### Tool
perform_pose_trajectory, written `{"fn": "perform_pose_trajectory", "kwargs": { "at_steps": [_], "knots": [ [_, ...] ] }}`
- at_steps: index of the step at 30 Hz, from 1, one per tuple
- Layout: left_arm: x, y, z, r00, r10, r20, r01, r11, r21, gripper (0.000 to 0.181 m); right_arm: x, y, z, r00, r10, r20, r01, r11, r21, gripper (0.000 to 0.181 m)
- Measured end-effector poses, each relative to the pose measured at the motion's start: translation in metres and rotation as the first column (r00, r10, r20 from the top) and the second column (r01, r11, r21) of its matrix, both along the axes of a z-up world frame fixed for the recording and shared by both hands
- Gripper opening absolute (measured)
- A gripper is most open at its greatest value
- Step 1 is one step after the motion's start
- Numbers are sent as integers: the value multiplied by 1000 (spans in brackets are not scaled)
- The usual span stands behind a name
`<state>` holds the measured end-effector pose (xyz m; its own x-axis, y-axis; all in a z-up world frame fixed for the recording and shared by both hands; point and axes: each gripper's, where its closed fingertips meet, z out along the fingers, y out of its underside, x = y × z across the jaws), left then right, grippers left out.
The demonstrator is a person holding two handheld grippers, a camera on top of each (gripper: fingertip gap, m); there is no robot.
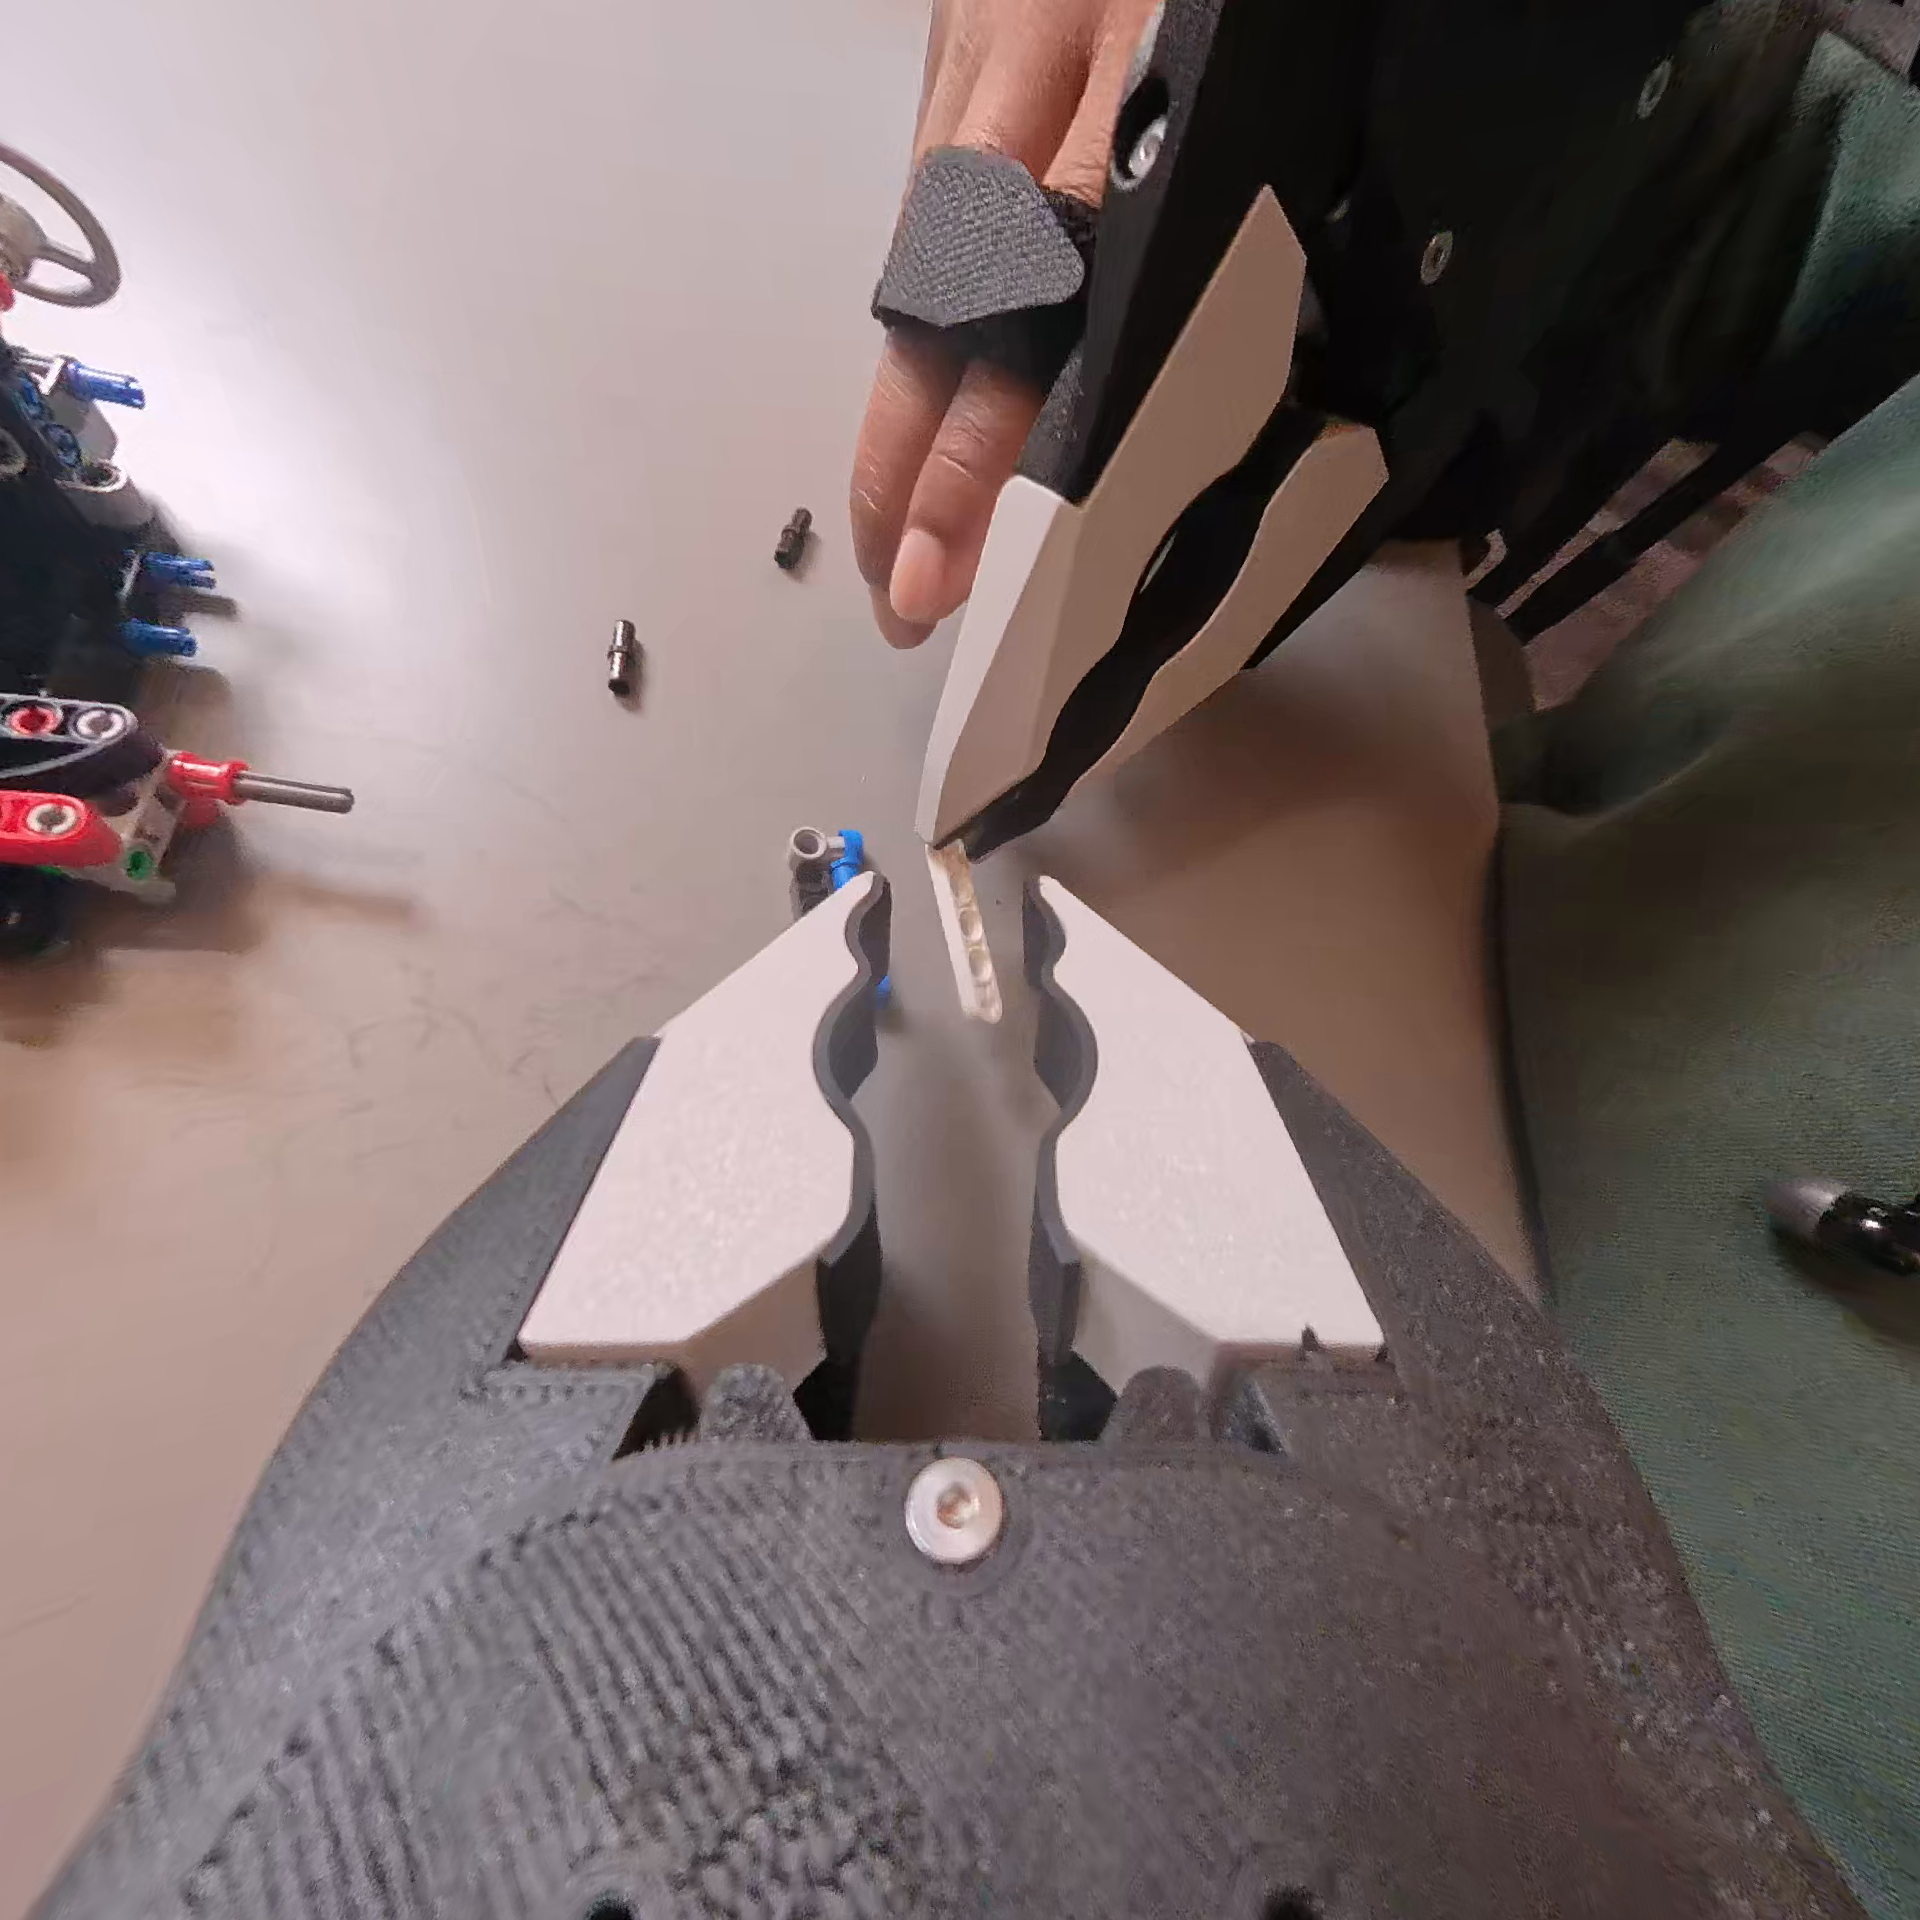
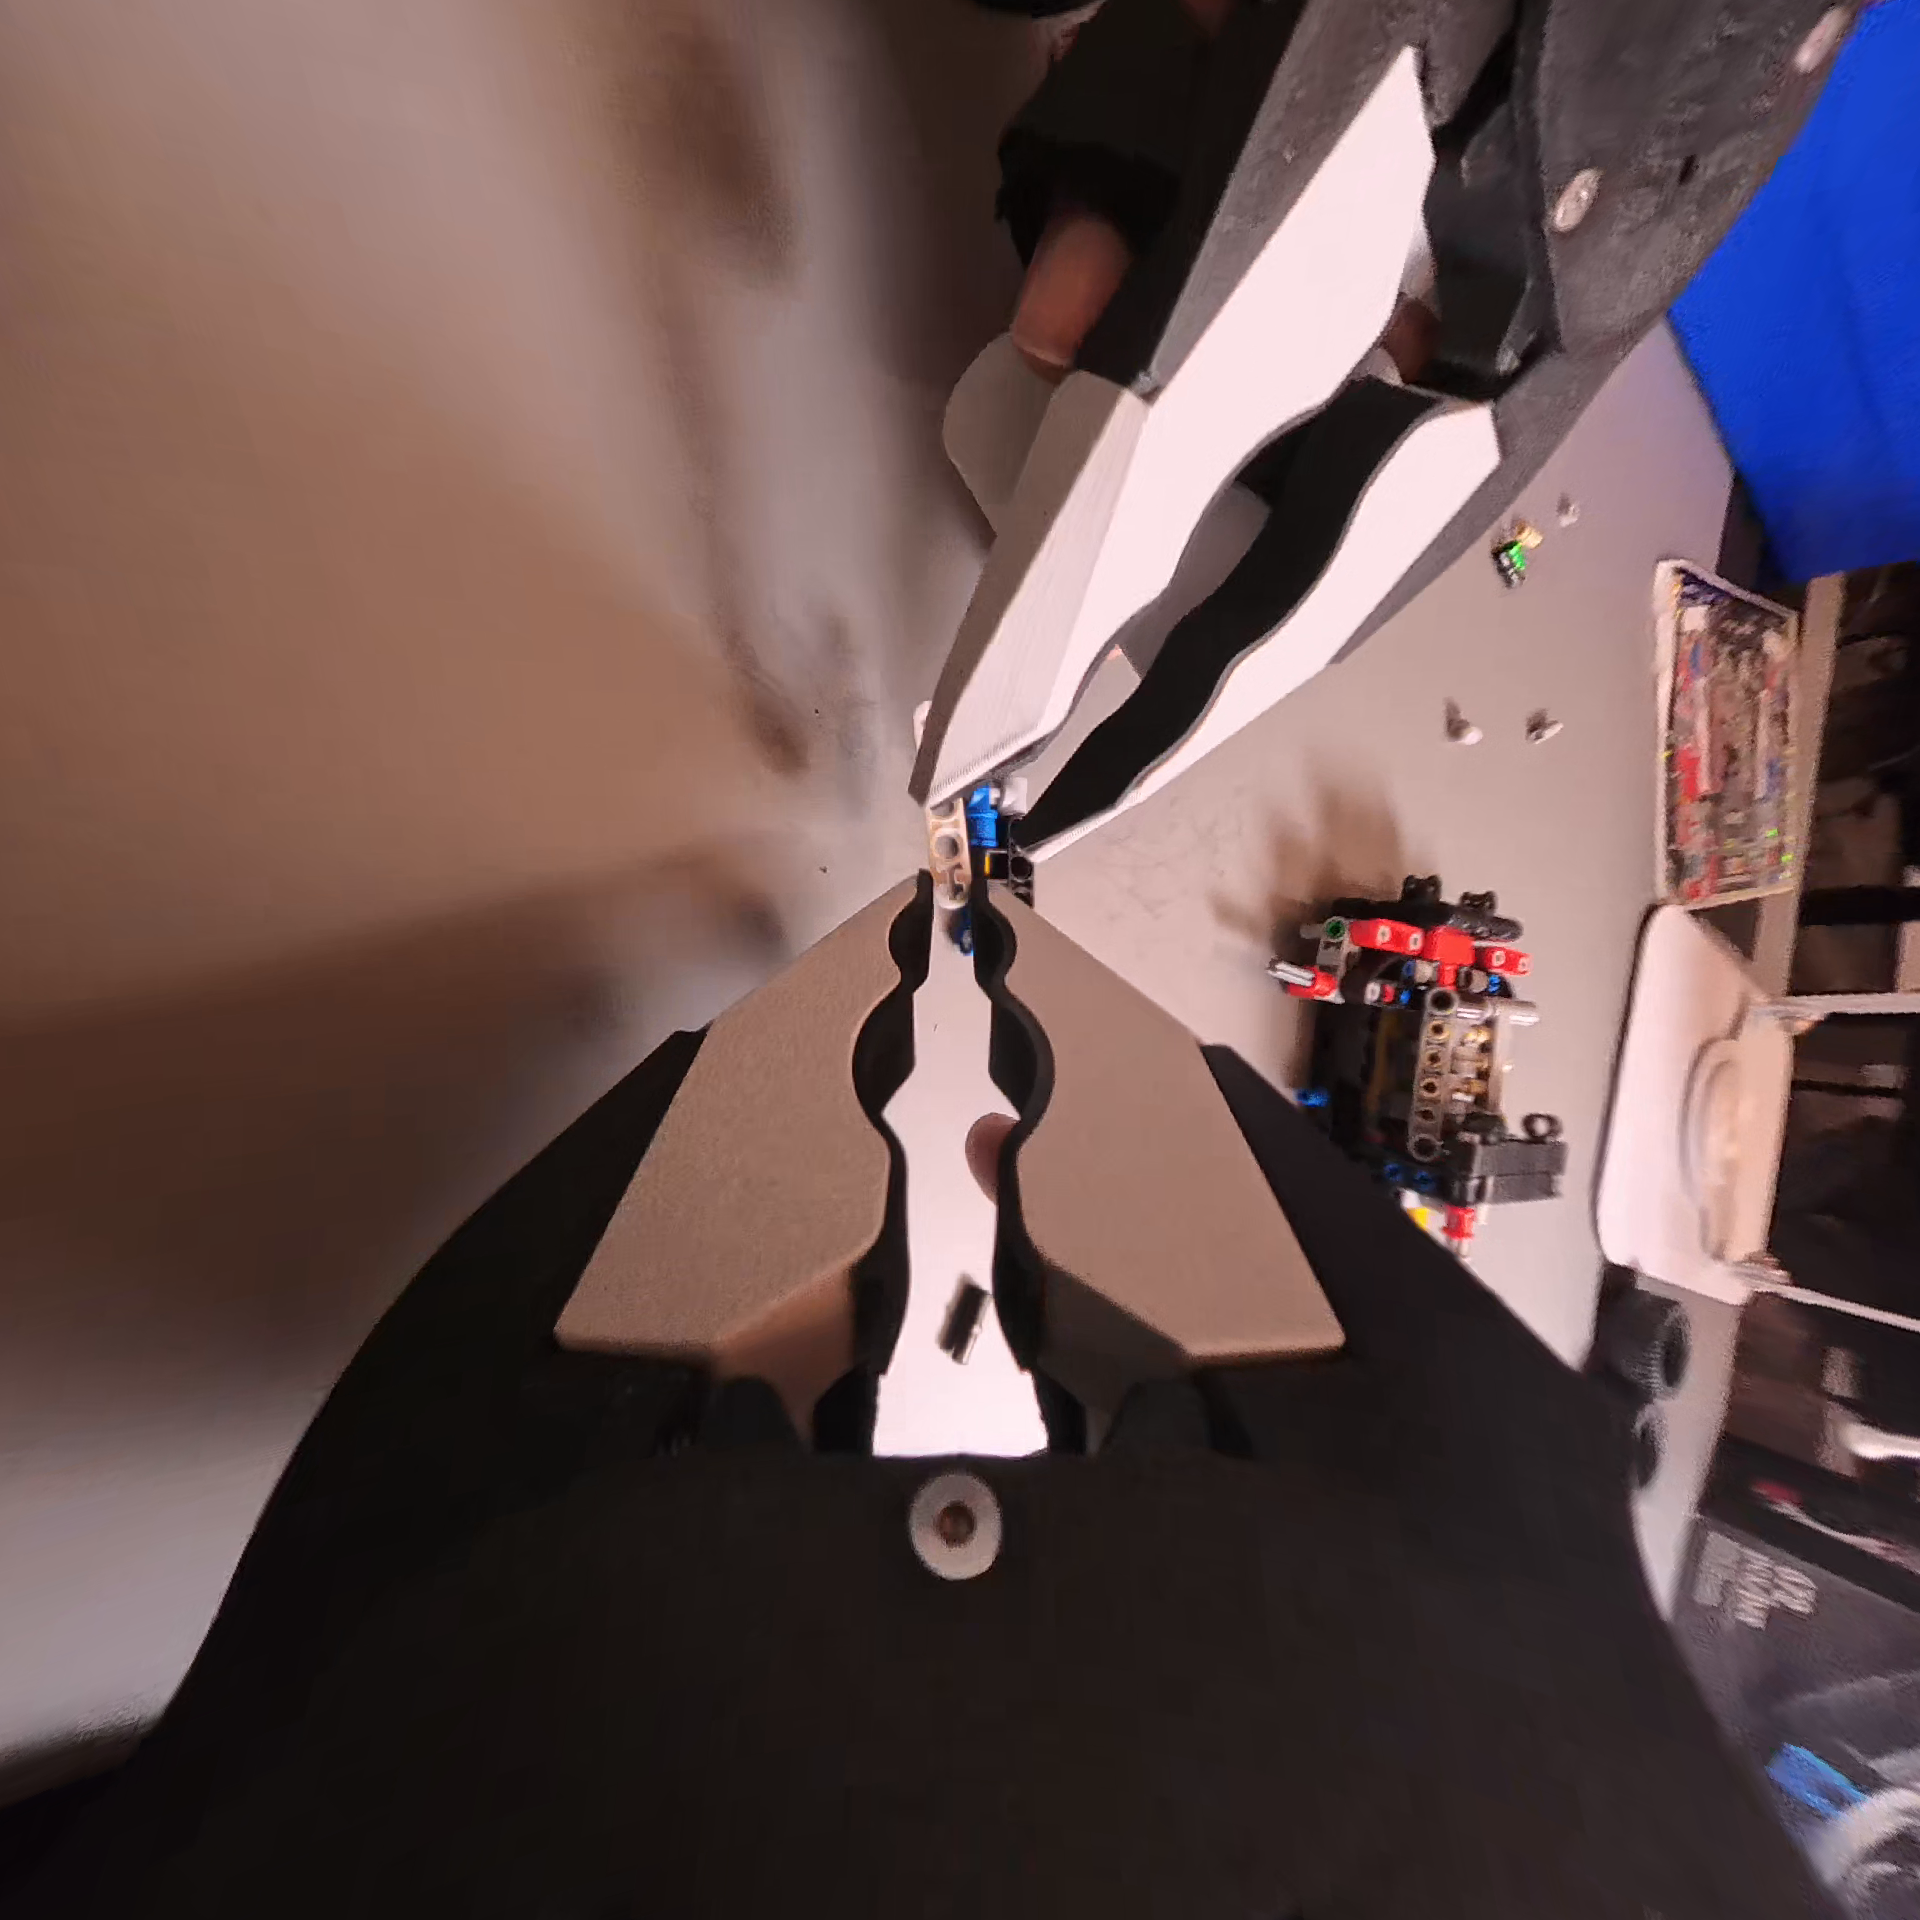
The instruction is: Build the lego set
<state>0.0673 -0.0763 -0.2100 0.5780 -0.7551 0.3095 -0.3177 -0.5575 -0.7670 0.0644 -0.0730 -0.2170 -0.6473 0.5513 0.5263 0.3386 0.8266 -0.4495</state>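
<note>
Wheels and red, black and blue pieces of the half-built model [image 1: 73,727] crowded the far left of the left wrist view, resting on the beige table [image 1: 468,312]. Two small black pins [image 1: 621,656] lay loose toward the middle of the table, well apart from the model. Nearer the centre, a grey and blue connector piece [image 1: 828,854] sat just beside the left fingertip of the left gripper [image 1: 956,904], whose fingers stood moderately apart with nothing between them. Just ahead of that gap, a pale beam with holes [image 1: 966,935] hung tilted, pinched at its upper end by the right gripper [image 1: 961,836], which reached in from the upper right with its tips closed on the beam. A person's hand [image 1: 935,416] lay alongside that gripper. In the right wrist view, the beam [image 2: 948,852] showed at the fingertips, and farther right stood the model [image 2: 1423,1049] and a printed booklet [image 2: 1730,738].
</note>
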Motion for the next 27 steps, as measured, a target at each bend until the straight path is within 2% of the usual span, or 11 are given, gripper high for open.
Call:
{"fn": "perform_pose_trajectory", "kwargs": {
  "at_steps": [7,11,16,21,27],
  "knots": [
    [-7,4,1,999,35,-16,-34,999,17,22,3,1,-8,999,41,11,-42,995,88,6],
    [-9,4,-2,998,36,-49,-35,999,36,22,10,-4,-11,998,43,48,-45,998,36,8],
    [-12,4,-3,997,40,-64,-37,998,46,22,17,-6,0,997,5,76,6,990,-143,13],
    [-15,6,-3,997,48,-63,-45,998,48,22,23,9,-8,969,-50,243,120,951,-284,23],
    [-18,7,-5,996,54,-70,-51,998,48,21,18,2,-19,926,1,377,132,936,-325,26]
  ]
}}
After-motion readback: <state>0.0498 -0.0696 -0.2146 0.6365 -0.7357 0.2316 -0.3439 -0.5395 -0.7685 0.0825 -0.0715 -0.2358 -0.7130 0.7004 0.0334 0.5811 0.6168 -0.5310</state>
